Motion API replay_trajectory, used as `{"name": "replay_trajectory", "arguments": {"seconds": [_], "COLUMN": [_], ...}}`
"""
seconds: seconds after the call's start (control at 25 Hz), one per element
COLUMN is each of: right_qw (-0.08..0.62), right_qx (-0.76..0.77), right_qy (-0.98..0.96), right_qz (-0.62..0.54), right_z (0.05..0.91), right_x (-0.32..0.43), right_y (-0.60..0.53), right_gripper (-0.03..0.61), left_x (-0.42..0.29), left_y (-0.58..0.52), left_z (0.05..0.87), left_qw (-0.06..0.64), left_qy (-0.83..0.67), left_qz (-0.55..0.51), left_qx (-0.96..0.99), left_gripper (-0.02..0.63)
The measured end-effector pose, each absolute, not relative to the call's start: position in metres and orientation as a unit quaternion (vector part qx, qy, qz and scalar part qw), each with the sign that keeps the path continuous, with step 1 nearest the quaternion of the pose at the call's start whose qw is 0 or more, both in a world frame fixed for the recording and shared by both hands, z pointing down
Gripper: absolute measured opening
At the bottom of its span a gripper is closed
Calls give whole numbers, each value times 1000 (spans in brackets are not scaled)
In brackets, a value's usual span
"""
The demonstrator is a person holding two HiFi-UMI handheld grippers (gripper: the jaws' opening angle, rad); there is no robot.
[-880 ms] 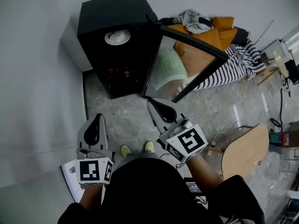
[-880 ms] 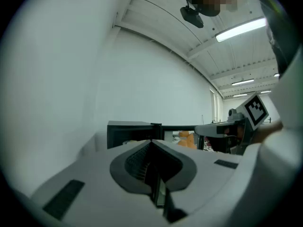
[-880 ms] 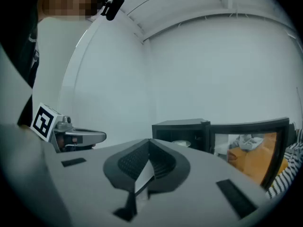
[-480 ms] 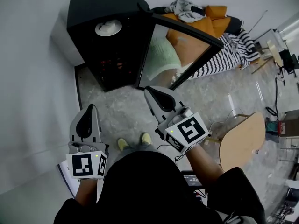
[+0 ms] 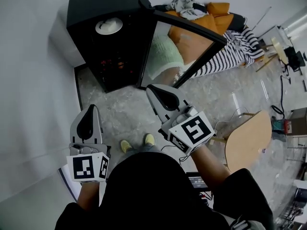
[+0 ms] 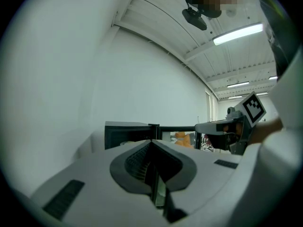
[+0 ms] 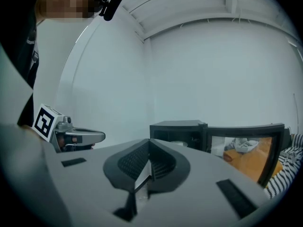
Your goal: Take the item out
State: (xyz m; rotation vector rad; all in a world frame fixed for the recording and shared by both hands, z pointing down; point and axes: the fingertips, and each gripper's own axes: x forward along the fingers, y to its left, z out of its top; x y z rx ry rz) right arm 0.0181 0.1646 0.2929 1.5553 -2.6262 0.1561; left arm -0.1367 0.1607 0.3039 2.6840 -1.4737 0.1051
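Note:
A black cabinet point(image 5: 103, 6) stands on the floor against the wall, its glass door point(image 5: 184, 56) swung open to the right. Inside, on an upper shelf, sits a white round dish point(image 5: 109, 26). My left gripper point(image 5: 90, 109) is shut and empty, held level well short of the cabinet. My right gripper point(image 5: 151, 88) is shut too, with nothing in it, its tip near the lower edge of the open door. The left gripper view shows the cabinet point(image 6: 128, 131) ahead and the right gripper point(image 6: 227, 126) beside it. In the right gripper view the cabinet point(image 7: 177, 129) and its door point(image 7: 244, 148) lie ahead.
A white wall runs along the left. Orange and striped fabrics point(image 5: 225, 25) are piled behind the door. A round wooden chair seat point(image 5: 252, 147) stands at the right, with cables on the floor. The person's yellow shoes point(image 5: 136, 143) are below the grippers.
The head view has shifted slightly, so the cabinet sits a little higher and further left. Both grippers stay shut and keep about the same distance from it.

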Motion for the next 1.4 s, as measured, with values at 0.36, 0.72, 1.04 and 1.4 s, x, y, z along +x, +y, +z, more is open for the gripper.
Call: {"name": "replay_trajectory", "arguments": {"seconds": [0.36,0.72,1.04,1.4], "right_qw": [32,28,43,47], "right_qx": [514,509,502,492], "right_qy": [-855,-858,-862,-868], "right_qz": [63,64,53,47], "right_z": [296,294,295,295], "right_x": [16,-16,-52,-75], "right_y": [177,174,177,178], "right_gripper": [5,5,5,5], "left_x": [-141,-171,-205,-226], "left_y": [173,170,168,168], "left_z": [308,301,303,303], "left_qw": [39,33,35,37], "left_qy": [-474,-478,-480,-480], "left_qz": [32,28,19,3], "left_qx": [879,878,877,877], "left_gripper": [8,8,8,8]}}
